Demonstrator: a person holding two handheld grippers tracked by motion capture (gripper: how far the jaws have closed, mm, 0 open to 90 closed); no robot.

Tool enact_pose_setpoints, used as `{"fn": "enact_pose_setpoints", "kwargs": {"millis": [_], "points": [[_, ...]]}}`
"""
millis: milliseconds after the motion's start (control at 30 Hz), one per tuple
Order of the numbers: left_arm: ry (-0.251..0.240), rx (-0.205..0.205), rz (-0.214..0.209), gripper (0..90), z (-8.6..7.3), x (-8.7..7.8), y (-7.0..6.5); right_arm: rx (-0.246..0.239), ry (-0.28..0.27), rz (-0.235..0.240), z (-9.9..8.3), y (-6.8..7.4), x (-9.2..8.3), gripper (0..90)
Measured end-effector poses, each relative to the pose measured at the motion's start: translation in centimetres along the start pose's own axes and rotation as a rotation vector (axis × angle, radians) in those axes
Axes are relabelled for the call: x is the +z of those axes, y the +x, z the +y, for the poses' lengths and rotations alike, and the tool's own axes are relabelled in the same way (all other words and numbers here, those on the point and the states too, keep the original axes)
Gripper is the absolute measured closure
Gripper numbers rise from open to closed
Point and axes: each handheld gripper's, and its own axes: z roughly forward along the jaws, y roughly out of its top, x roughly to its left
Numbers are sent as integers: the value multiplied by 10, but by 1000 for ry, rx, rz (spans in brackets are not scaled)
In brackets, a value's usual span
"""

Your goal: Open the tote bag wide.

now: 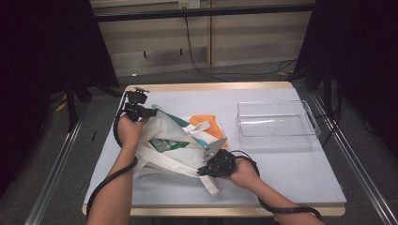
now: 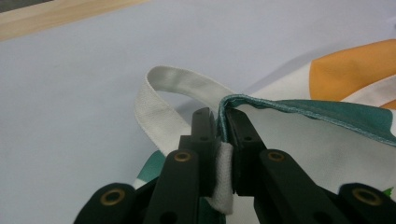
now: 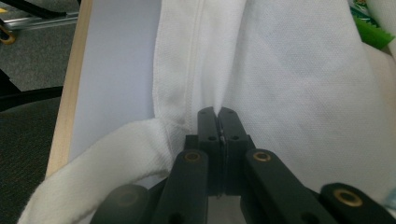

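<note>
High view, clear tray (image 1: 277,125) beside tote bag (image 1: 174,130), left hand-held gripper (image 2: 223,119) pinching bag's teal hem, right hand-held gripper (image 3: 218,114) pinching white fabric.

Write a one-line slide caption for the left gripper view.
Left gripper shut on the teal-trimmed rim of the tote bag, its white strap looping onto the pale blue table.

A lab recording booth: black curtains (image 1: 42,56), metal frame rails (image 1: 56,173), trailing floor cables (image 1: 225,70).
</note>
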Motion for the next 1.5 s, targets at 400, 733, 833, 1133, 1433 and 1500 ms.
{"fn": "enact_pose_setpoints", "kwargs": {"millis": [400,733,833,1133,1433,1500], "points": [[-37,-31,-42,659,1,-10,-3,42,23,-3,6,-5,-2,775],[-27,27,-55,517,1,-25,-15,47,0,-25,16,-9,-14,673],[-30,31,-65,486,-1,-30,-19,49,-9,-34,21,-11,-21,674],[-40,66,-87,449,-7,-46,-26,45,-28,-46,31,-18,-29,692],[-31,63,-91,393,-11,-54,-24,54,-36,-48,38,-26,-34,715],[-23,72,-105,391,-11,-57,-22,56,-43,-45,38,-27,-34,721]]}}
